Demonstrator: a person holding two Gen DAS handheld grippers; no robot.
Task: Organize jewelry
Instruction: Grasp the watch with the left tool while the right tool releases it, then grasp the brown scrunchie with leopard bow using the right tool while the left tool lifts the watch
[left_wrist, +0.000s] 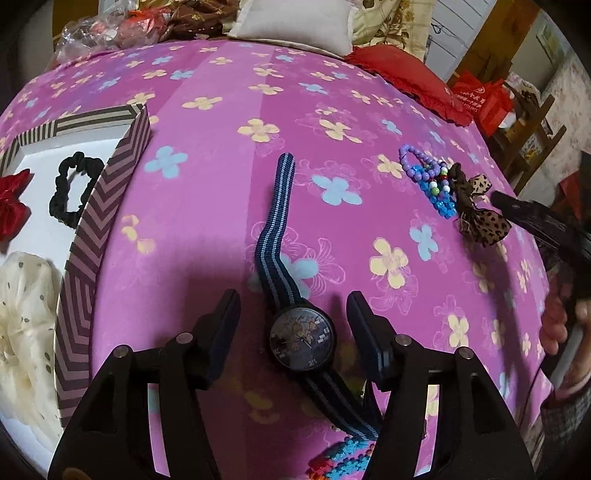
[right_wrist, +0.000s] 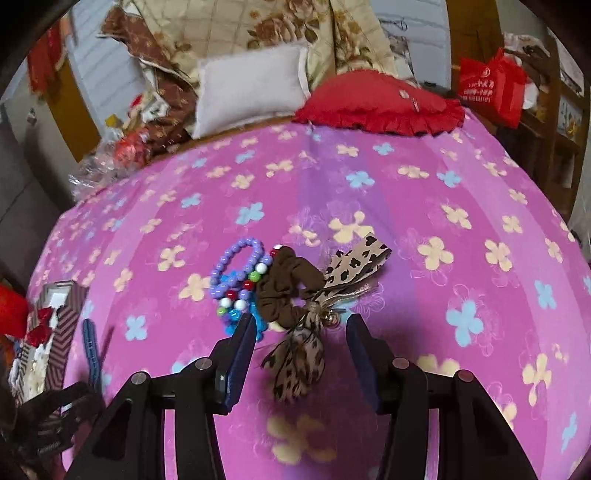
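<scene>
A dark watch with a blue striped strap lies flat on the pink flowered bedspread. My left gripper is open, one finger on each side of the watch face, the pads clear of it. A brown scrunchie with a leopard-print bow lies against purple and mixed bead bracelets. My right gripper is open over the bow's lower tail, not pressing it. At the left stands a chevron-striped box that holds a black scrunchie, a red bow and a cream scrunchie.
A blue and orange beaded piece lies under my left gripper's body. A white pillow, a red cushion and crumpled plastic wrap line the far edge of the bed. A hand grips the right tool.
</scene>
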